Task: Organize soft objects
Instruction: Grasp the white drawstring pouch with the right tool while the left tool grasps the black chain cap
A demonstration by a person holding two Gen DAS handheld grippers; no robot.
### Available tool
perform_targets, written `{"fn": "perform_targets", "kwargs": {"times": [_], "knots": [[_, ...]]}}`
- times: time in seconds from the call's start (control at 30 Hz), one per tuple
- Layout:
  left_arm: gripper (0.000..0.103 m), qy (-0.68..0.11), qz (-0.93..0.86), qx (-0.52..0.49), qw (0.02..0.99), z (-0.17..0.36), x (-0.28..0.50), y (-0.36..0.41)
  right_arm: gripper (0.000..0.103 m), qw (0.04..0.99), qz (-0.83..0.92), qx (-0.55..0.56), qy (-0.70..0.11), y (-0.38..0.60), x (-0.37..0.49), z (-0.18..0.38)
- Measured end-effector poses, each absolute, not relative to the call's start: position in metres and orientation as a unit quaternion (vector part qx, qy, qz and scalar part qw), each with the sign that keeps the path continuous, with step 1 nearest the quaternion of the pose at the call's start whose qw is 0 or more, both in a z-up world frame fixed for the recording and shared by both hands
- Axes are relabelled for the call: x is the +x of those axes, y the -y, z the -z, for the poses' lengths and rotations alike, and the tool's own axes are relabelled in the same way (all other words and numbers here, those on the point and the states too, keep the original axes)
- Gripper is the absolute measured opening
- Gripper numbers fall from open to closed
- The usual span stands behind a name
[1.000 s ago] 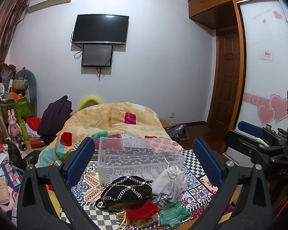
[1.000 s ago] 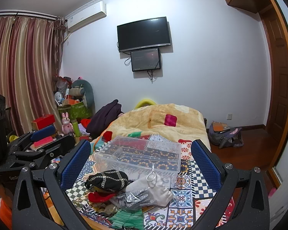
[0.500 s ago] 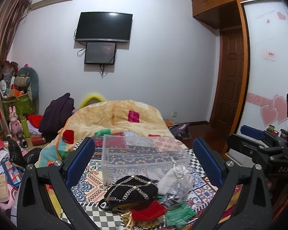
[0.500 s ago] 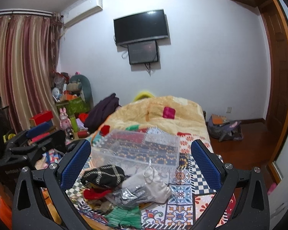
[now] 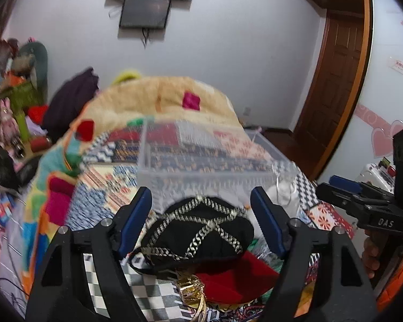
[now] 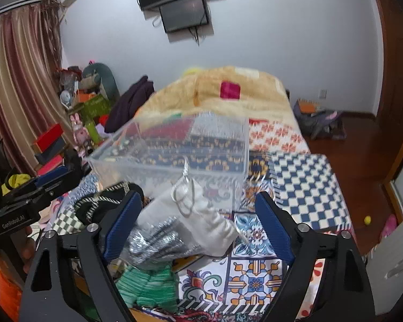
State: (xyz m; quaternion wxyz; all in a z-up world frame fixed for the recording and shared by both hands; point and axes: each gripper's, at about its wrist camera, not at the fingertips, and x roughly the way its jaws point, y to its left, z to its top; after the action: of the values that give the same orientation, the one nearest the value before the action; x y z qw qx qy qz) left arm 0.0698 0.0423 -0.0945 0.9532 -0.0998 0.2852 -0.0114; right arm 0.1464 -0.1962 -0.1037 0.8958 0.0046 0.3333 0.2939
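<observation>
Nearest, two grippers, both with jaws spread wide and holding nothing. Left gripper [image 5: 201, 220] framing the black pouch with the silver chain pattern [image 5: 198, 233], blue pads on either side, not touching it as far as can be judged. Right gripper [image 6: 198, 222] framing the white drawstring pouch [image 6: 198, 220] and the silver pouch [image 6: 155, 244] under it.

Risks, as a judgement: closing on the white pouch could catch the silver one too, since they overlap. Metal ring on the white drawstring [image 6: 184, 201] could snag. Black pouch sitting on the red pouch [image 5: 236, 281] and the gold piece [image 5: 190, 292]; lifting it might drag those. Soft cloth may slip or fold out of a shallow pinch. Both views blurred, so exact contact hard to tell.

Count in the pile: one black pouch, one red, one white, one silver, one green knitted item [image 6: 145, 287], one gold piece.

Further back, one clear plastic box [image 6: 174, 158], just behind the pile on the patterned bed cover [image 6: 303, 185], seemingly with nothing inside.
</observation>
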Motion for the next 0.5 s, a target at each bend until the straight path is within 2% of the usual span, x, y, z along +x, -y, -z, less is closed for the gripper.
{"fn": "perform_targets", "kwargs": {"times": [0.27,0.33,0.4,0.5], "knots": [[0.076,-0.324,0.066,-0.079,0.940,0.118,0.084,-0.023,0.068,0.875,-0.288,-0.003,-0.390,0.184,0.168,0.135],[0.076,-0.333,0.063,-0.066,0.938,0.126,0.088,-0.019,0.062,0.869,-0.290,0.001,-0.401,0.183,0.170,0.140],[0.075,-0.342,0.060,-0.061,0.936,0.133,0.091,-0.016,0.051,0.866,-0.293,0.002,-0.405,0.180,0.171,0.143],[0.068,-0.343,0.059,-0.064,0.935,0.136,0.092,-0.018,0.040,0.865,-0.298,0.004,-0.404,0.180,0.169,0.140]]}}
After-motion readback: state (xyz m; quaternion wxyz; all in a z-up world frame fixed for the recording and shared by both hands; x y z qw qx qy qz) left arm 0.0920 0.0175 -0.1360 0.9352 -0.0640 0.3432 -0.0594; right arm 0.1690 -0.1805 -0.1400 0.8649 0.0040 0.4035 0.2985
